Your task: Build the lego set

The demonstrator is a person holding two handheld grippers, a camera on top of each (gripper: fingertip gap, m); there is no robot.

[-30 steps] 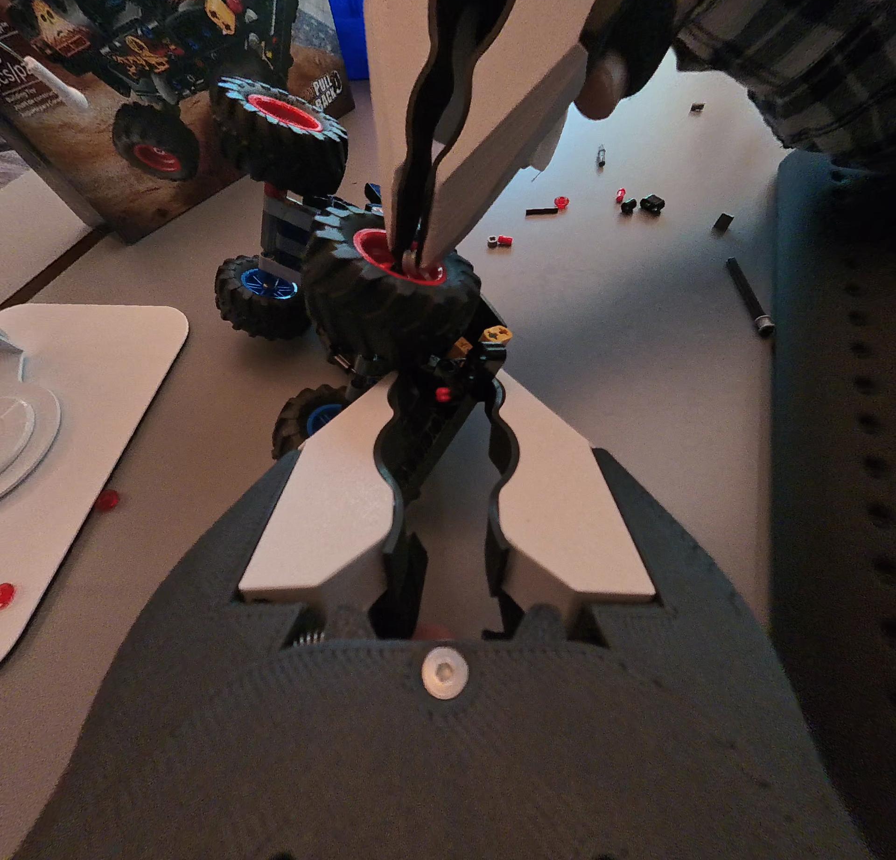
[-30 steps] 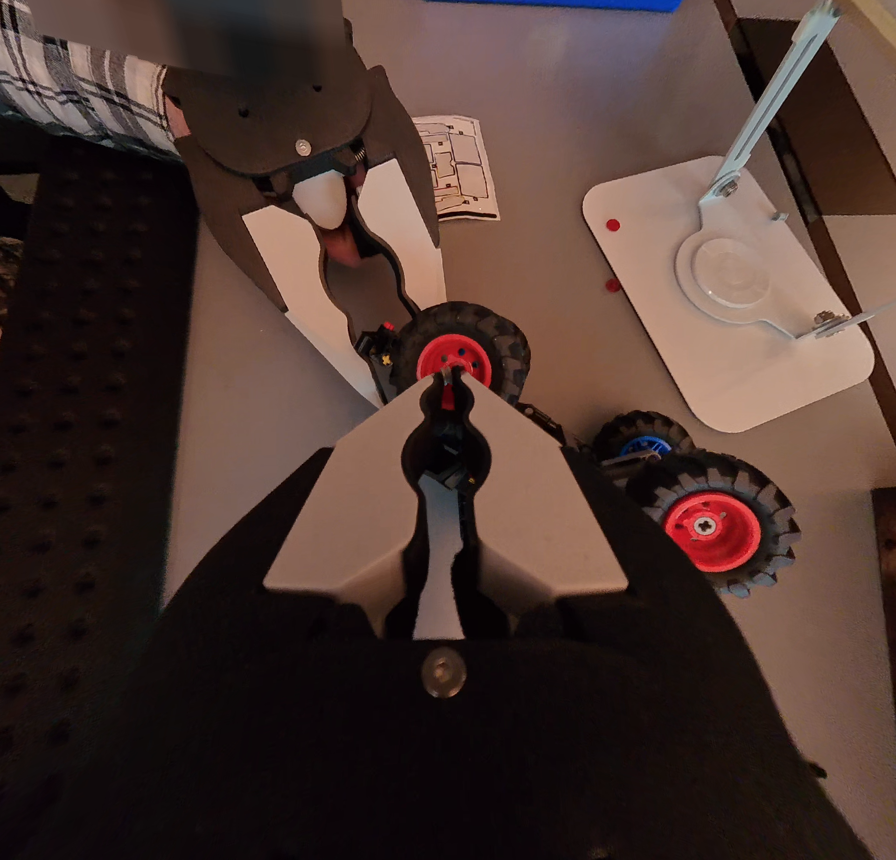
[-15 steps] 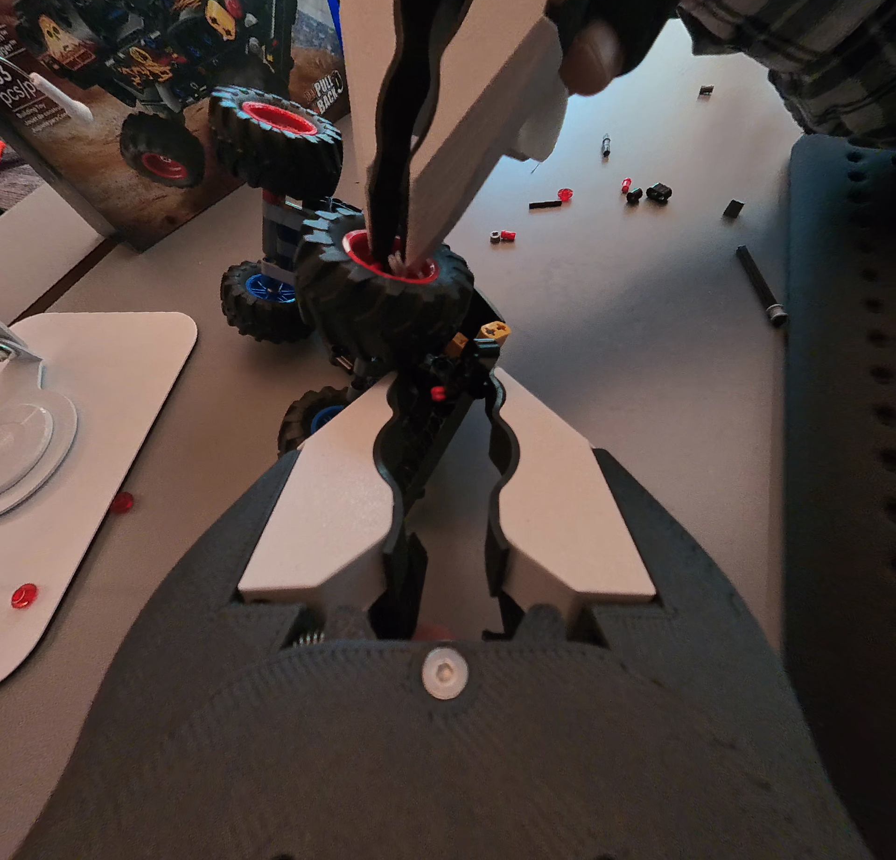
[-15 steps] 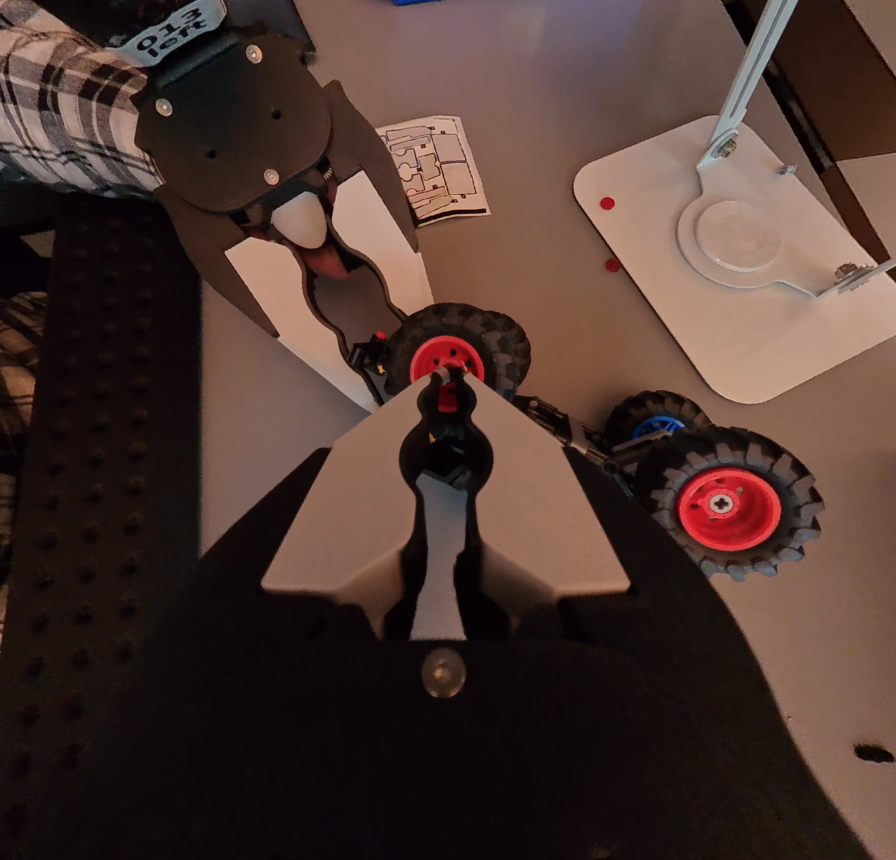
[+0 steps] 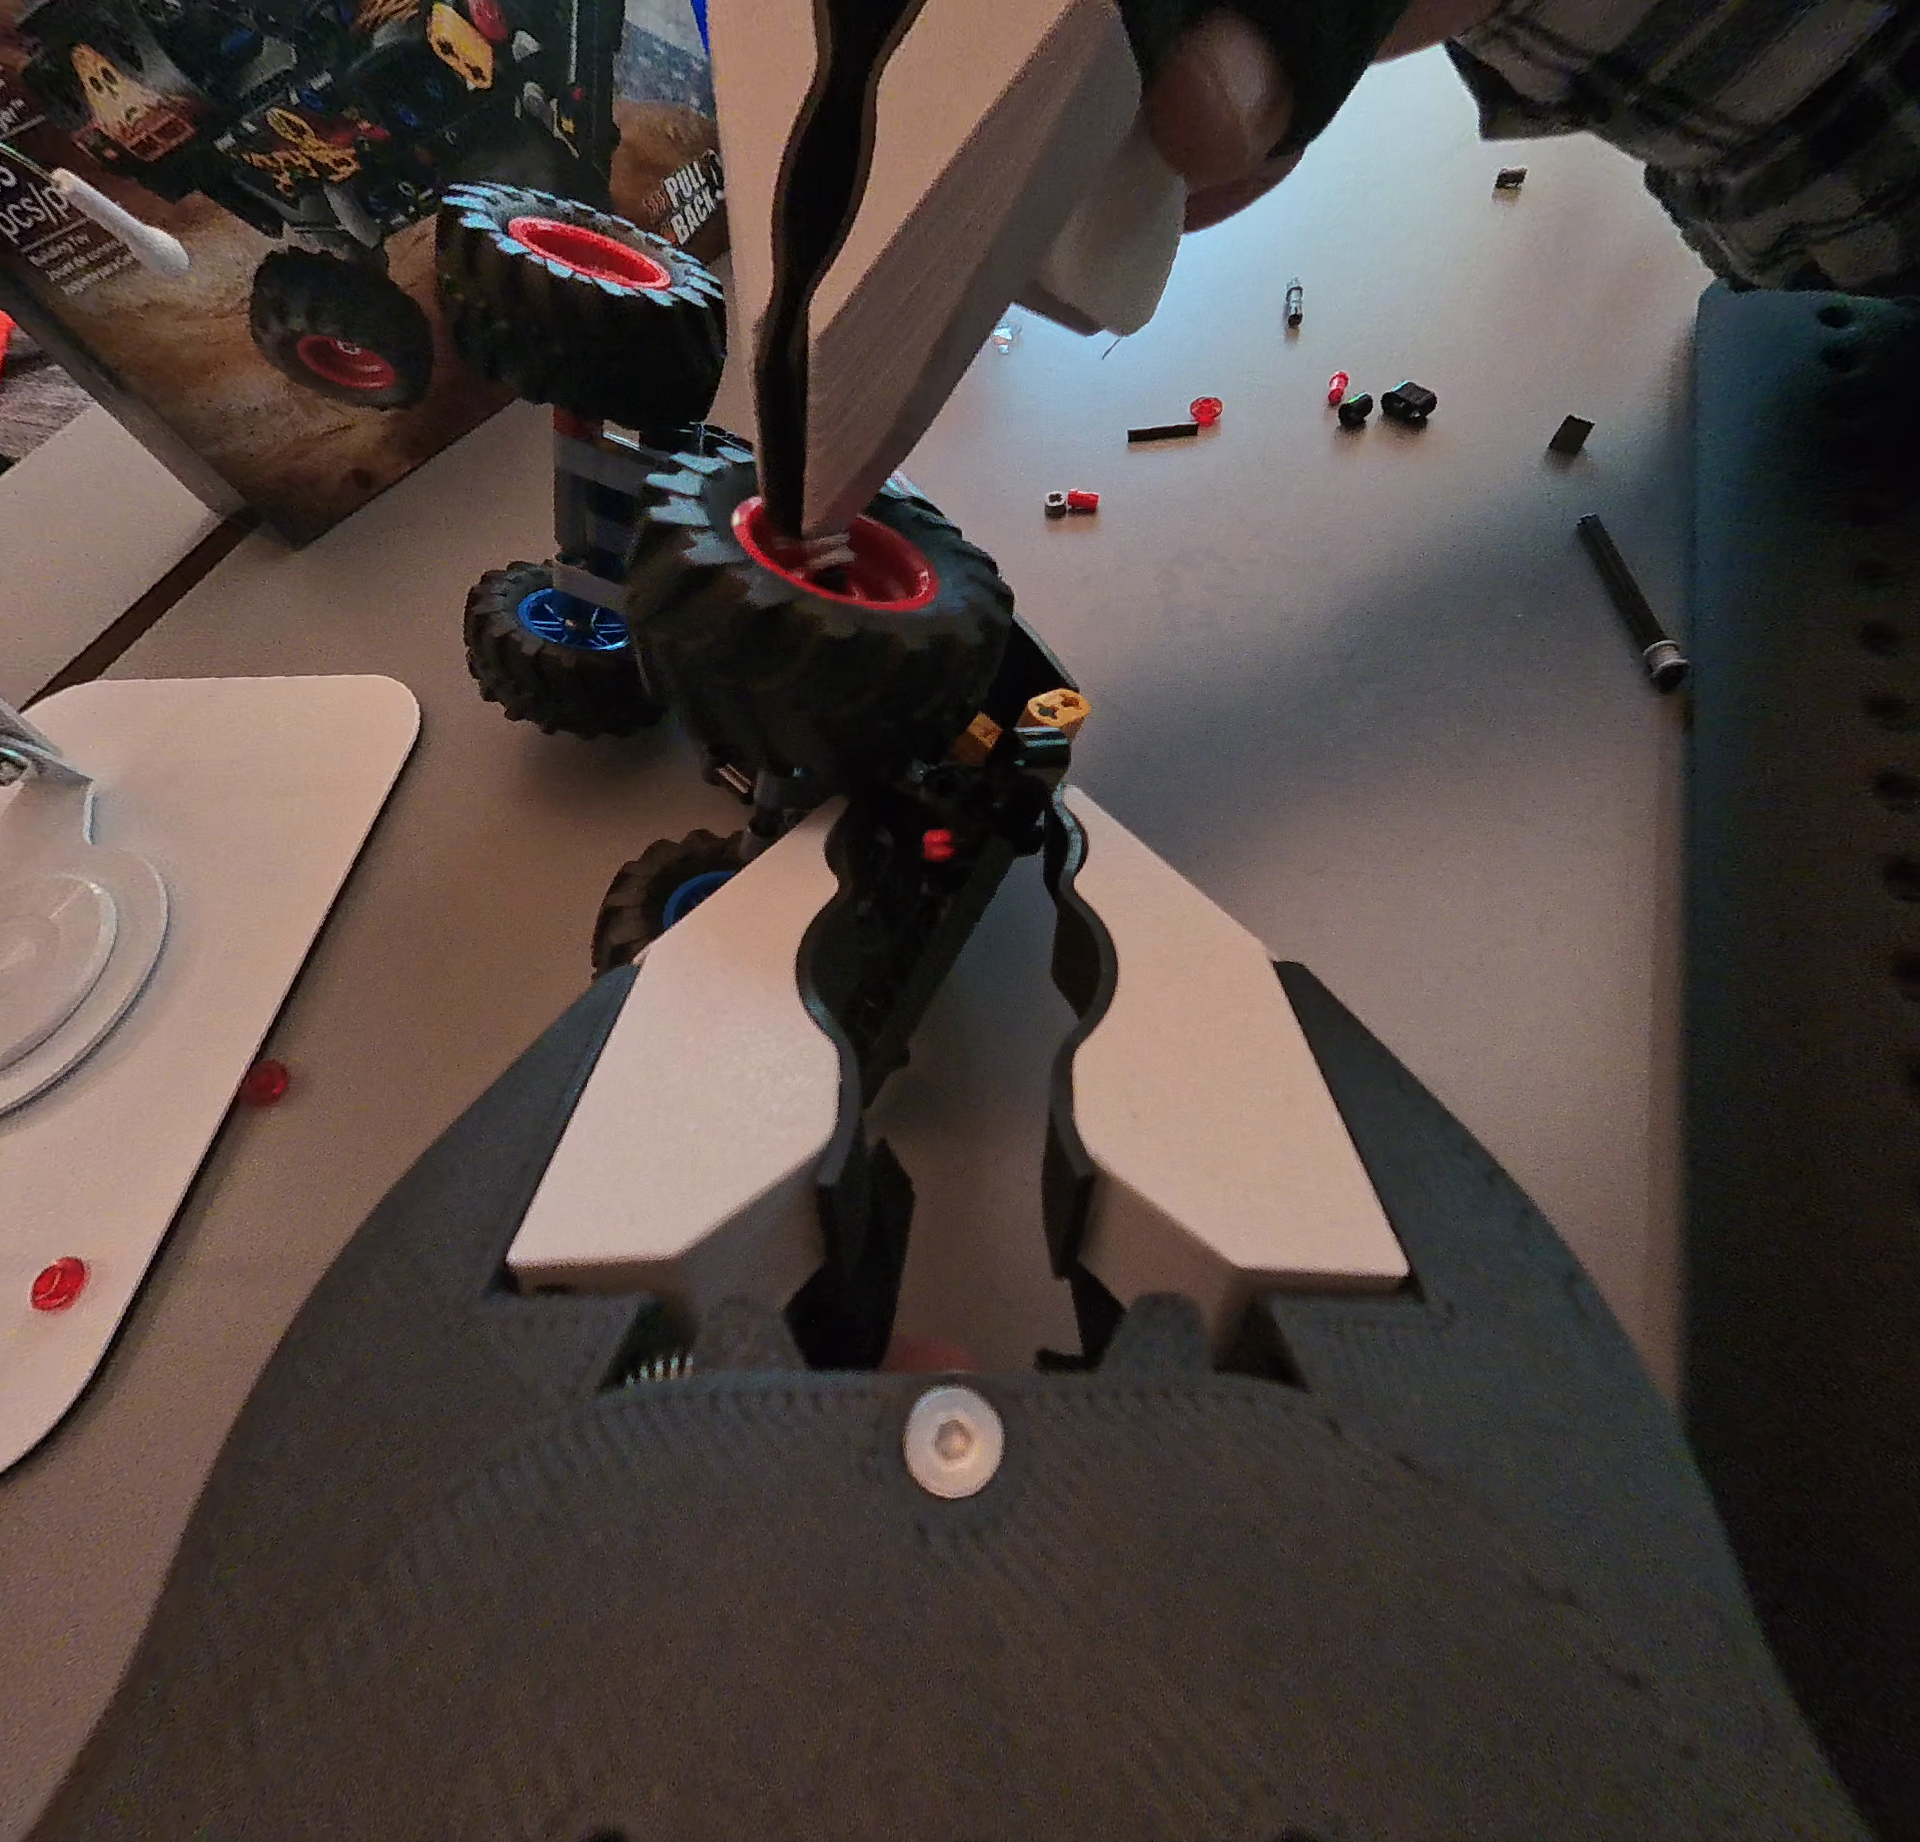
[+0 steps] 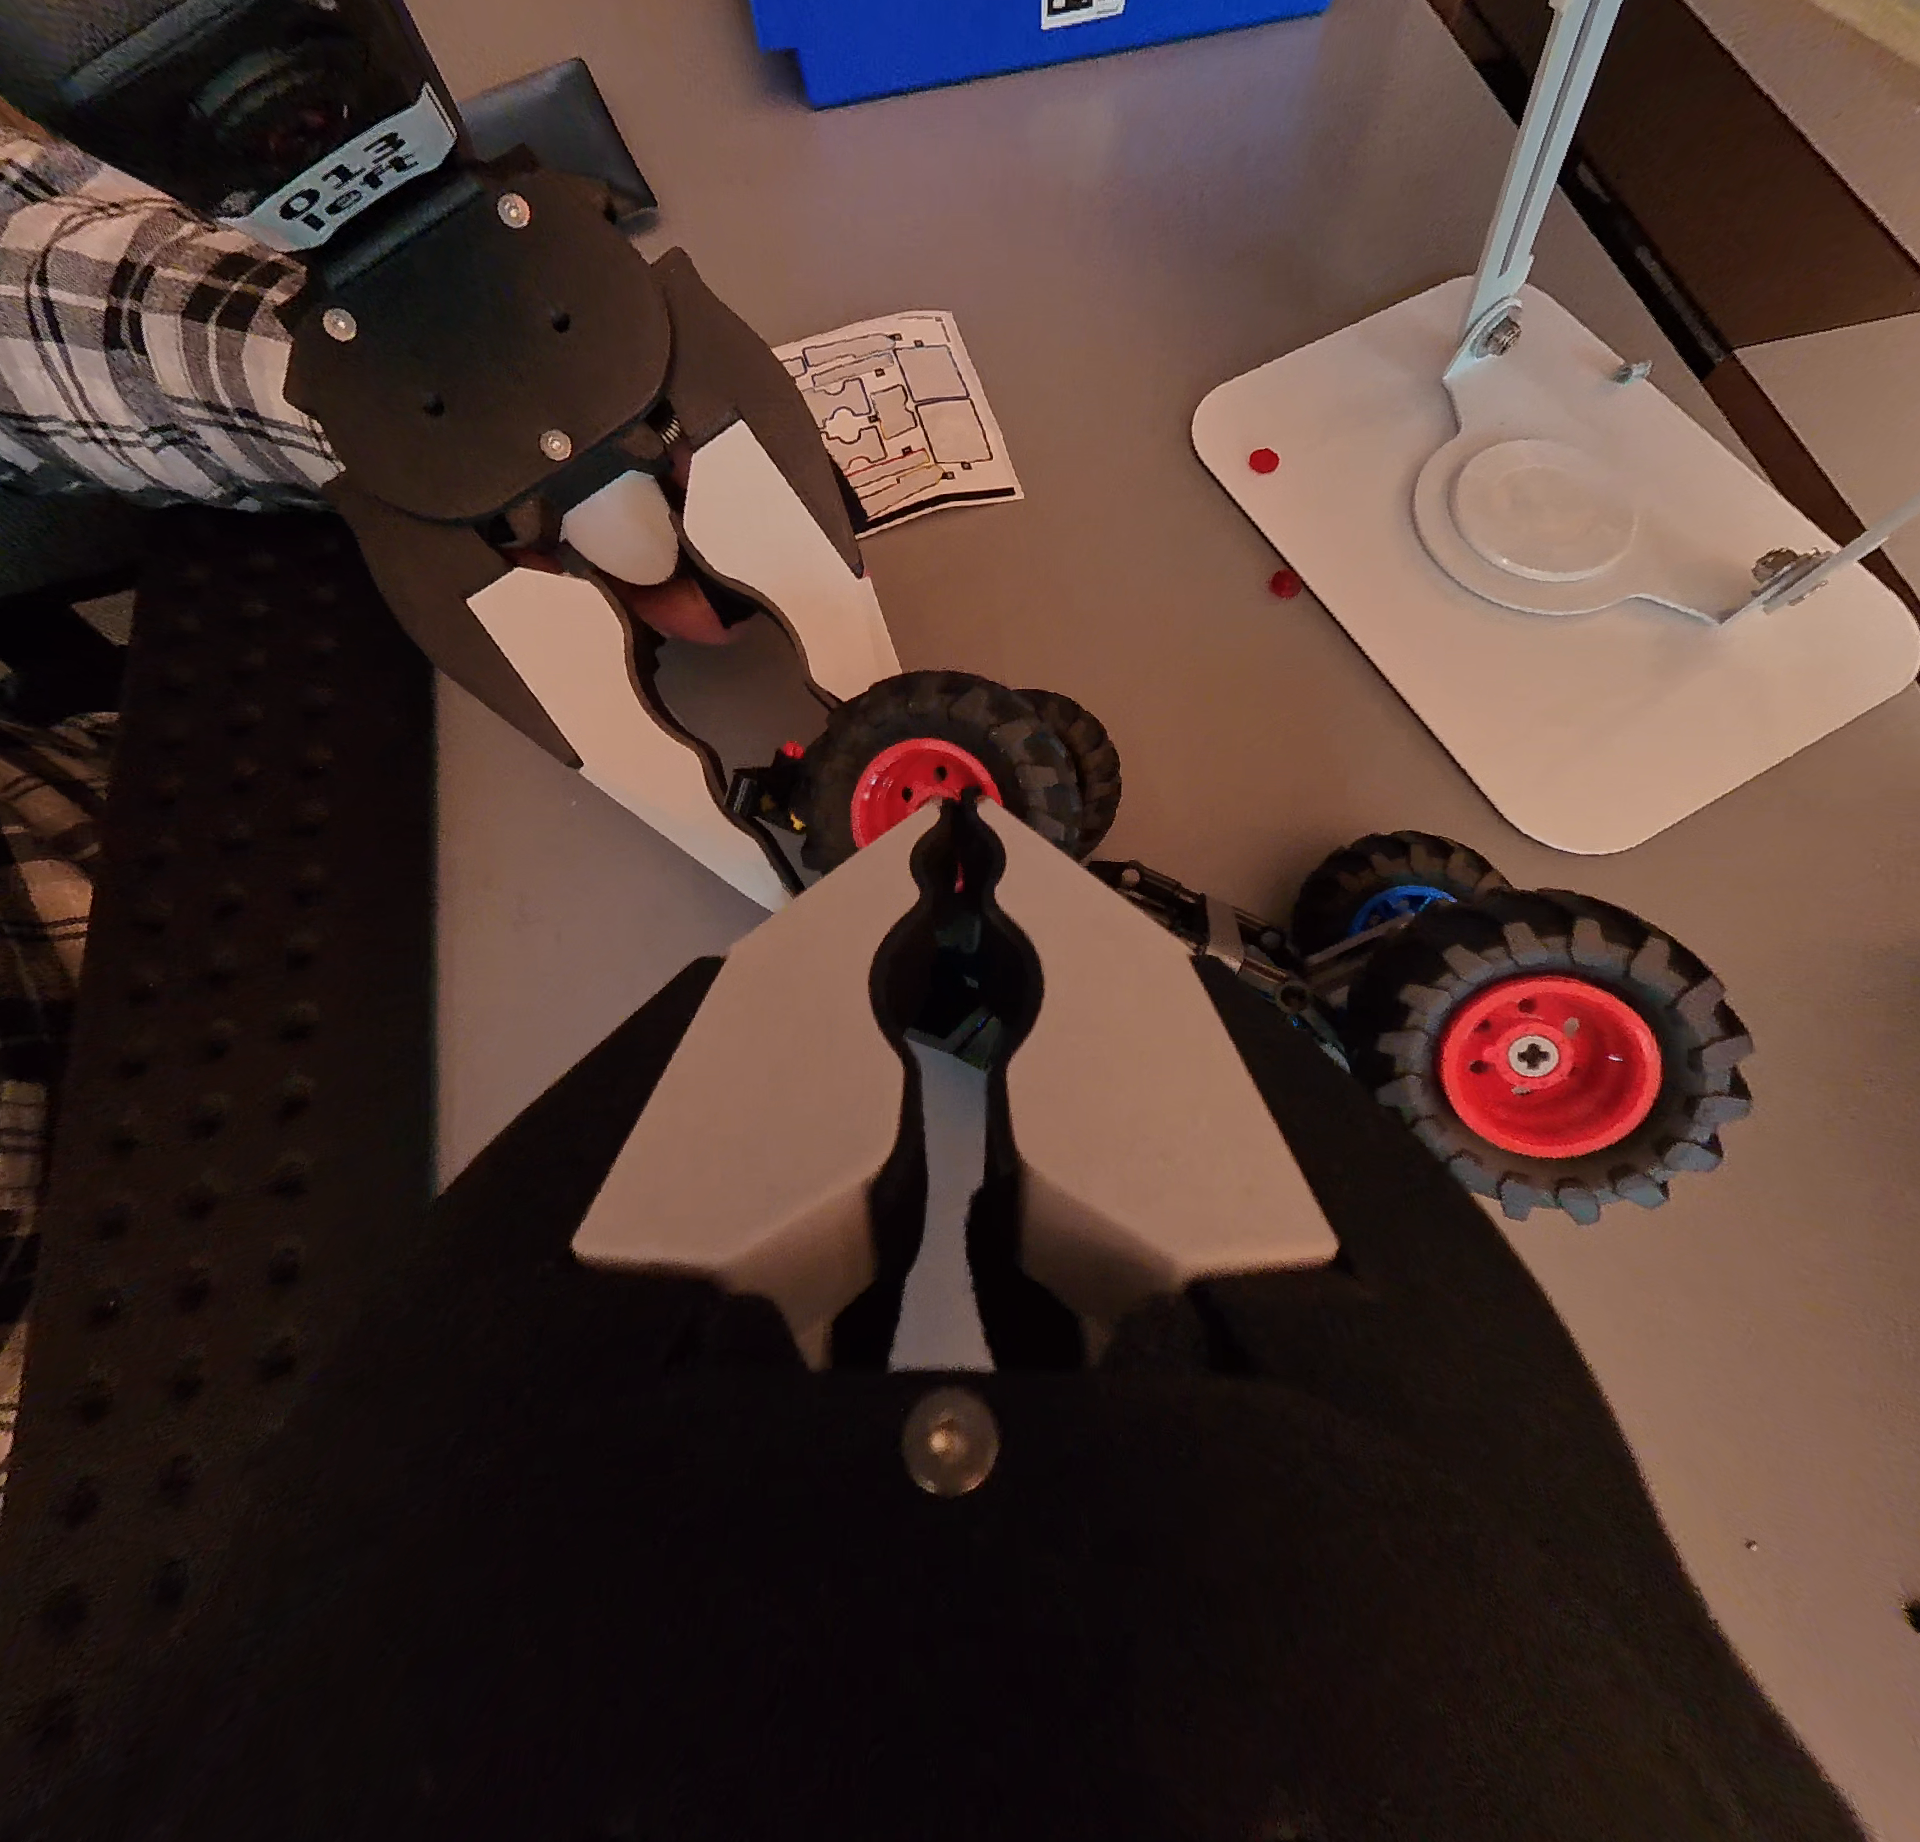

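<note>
The toy truck (image 5: 831, 670) lies tipped on its side on the grey worktop (image 5: 1299, 753), so one big wheel with a red middle (image 5: 831, 587) faces up. The left tongs (image 5: 940, 836) are partly closed around the black end of the truck and hold it. The right tongs (image 6: 961, 816) are squeezed almost fully together, and their tips poke into the red middle of that wheel. I cannot tell if they pinch a small piece there. A second big red wheel (image 6: 1548, 1054) sits at the other end of the truck, and a small blue wheel (image 6: 1392, 888) is just beside it. Behind the truck stands the set's box (image 5: 312, 182) with a picture on it. Small loose pieces (image 5: 1371, 405) lie well apart on the worktop. A white stand (image 6: 1558, 566) sits near the truck, with a red stud (image 6: 1262, 460) on it. A folded paper sheet (image 6: 904, 421) and a blue bin (image 6: 1039, 5) lie farther back.
</note>
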